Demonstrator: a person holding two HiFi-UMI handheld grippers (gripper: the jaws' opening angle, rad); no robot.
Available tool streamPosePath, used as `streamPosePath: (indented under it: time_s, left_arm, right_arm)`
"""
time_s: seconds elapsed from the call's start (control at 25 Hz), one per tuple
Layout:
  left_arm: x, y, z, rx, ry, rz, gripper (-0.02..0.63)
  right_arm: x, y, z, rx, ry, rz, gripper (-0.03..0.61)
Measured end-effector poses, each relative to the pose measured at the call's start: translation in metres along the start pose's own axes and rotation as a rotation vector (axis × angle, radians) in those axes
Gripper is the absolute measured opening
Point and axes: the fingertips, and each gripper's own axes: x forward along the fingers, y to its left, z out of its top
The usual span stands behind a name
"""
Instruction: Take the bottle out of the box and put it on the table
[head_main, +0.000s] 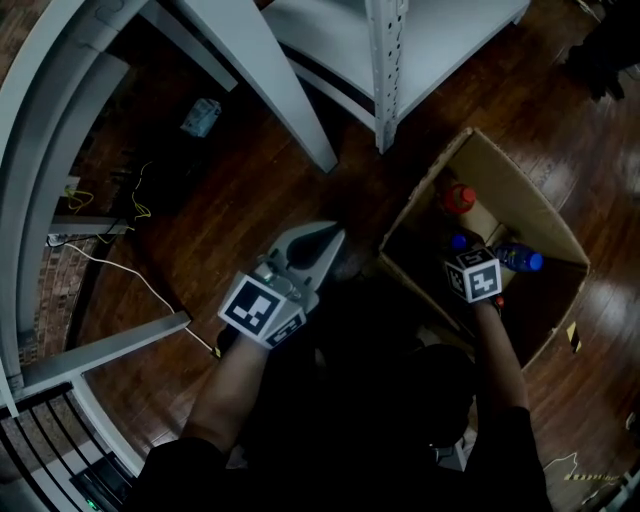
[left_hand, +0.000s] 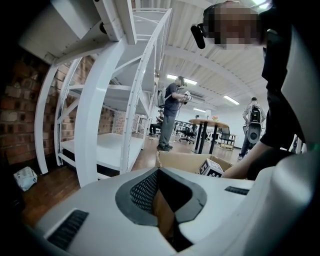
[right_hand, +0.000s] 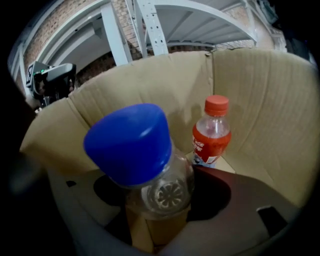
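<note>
An open cardboard box (head_main: 524, 192) stands on the dark wood floor. My right gripper (head_main: 463, 252) reaches down into it. In the right gripper view a clear bottle with a blue cap (right_hand: 131, 144) fills the gap of the right gripper (right_hand: 160, 202), the jaws closed against its body. A red-capped bottle (right_hand: 212, 131) stands upright behind it by the box wall (right_hand: 150, 85); it is also in the head view (head_main: 459, 198). A second blue-capped bottle (head_main: 520, 258) lies to the right. My left gripper (head_main: 330, 240) sits at the box's left corner, shut on a strip of cardboard (left_hand: 164, 216).
White metal shelving posts (head_main: 385, 70) and slanted beams (head_main: 265, 70) stand just beyond the box. A thin cable (head_main: 110, 262) and a crumpled packet (head_main: 202, 117) lie on the floor at left. In the left gripper view people (left_hand: 170, 112) stand far off by a round table (left_hand: 207, 122).
</note>
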Motion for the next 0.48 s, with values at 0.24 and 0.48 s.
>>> streamPosePath:
  time_s: [0.24,0.48]
  left_arm:
    - [0.006,0.003,0.020,-0.011,-0.040,-0.016,0.000]
    - [0.014,-0.027,0.107,-0.025,-0.003,-0.085,0.000]
  right_arm:
    - [-0.060,-0.004,0.045,0.065,-0.150,-0.040,0.328]
    - [-0.177,0.007,0.105,0.064,-0.230,-0.132,0.327]
